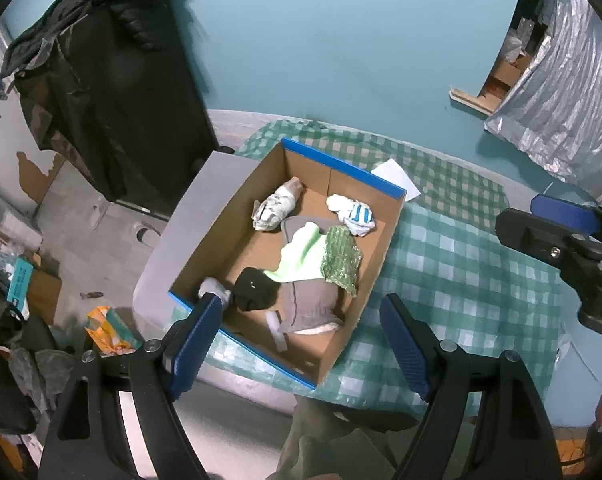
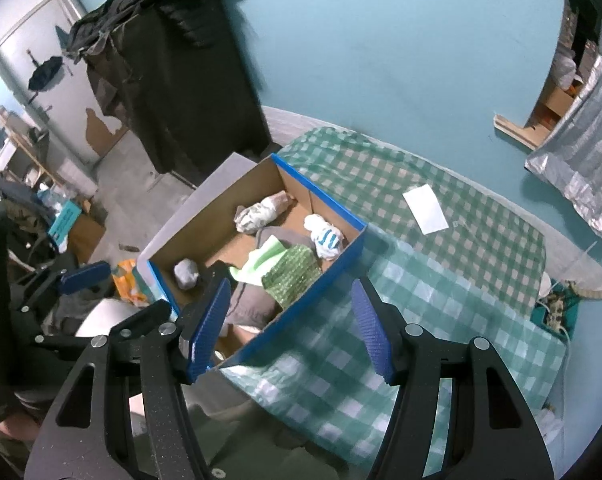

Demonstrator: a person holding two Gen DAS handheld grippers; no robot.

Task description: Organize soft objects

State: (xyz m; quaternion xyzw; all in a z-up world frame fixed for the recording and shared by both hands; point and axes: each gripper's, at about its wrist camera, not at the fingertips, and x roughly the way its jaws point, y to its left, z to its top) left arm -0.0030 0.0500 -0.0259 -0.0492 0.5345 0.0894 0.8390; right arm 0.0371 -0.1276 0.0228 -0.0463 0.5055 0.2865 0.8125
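Both claws, left claw (image 1: 303,344) and right claw (image 2: 291,326), hang spread and empty above the box (image 1: 385,190). We should pinch each soft piece gently, lifting straight.

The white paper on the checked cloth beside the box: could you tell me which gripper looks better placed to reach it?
Probably the right gripper. It is open over the checked cloth, on the same side of the cardboard box as the white paper. The left gripper, also open, hovers over the box's near end.

box (image 1: 205,248): matt cardboard | tablecloth (image 1: 453,264): checked cloth | sheet (image 2: 425,209): paper
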